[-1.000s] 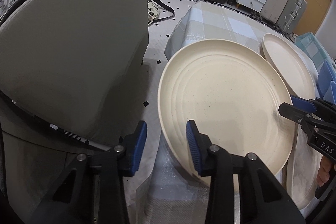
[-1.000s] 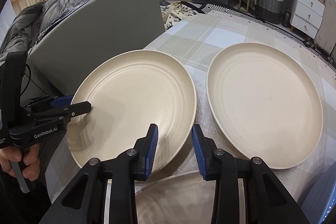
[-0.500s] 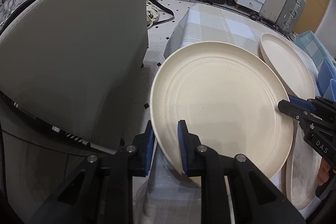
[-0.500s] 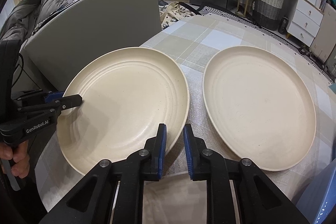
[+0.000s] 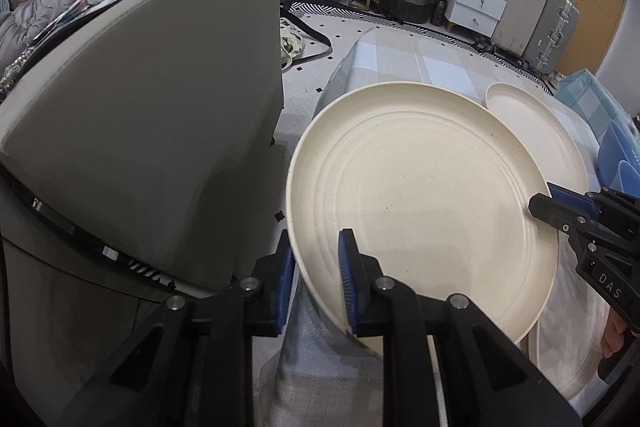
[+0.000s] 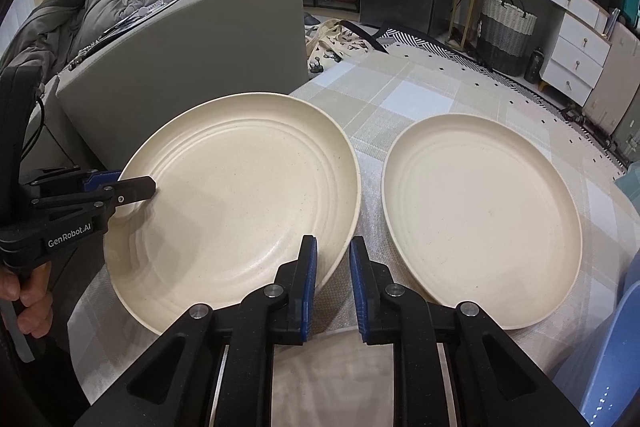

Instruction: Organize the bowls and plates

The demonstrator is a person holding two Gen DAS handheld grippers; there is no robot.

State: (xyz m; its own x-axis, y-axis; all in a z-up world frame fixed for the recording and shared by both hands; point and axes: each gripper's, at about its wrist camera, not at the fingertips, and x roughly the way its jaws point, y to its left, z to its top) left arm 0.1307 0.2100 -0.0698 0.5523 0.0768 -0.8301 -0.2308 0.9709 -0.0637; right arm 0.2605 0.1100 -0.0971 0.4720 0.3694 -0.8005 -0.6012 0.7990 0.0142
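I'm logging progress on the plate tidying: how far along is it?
Early. Nothing looks stacked yet. In hand: both the left gripper and right gripper clamp opposite rims of the ridged plate. Left: the second plate lies alone on the table, a third sits nearer.

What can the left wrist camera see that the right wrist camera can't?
Only the left wrist view shows the left gripper with its fingers closed on the near rim of the ringed plate, plus blue bowls at the right edge. Only the right wrist view shows the whole second plate and the right gripper clamping the ringed plate's other rim. Both share the two plates and the checked tablecloth.
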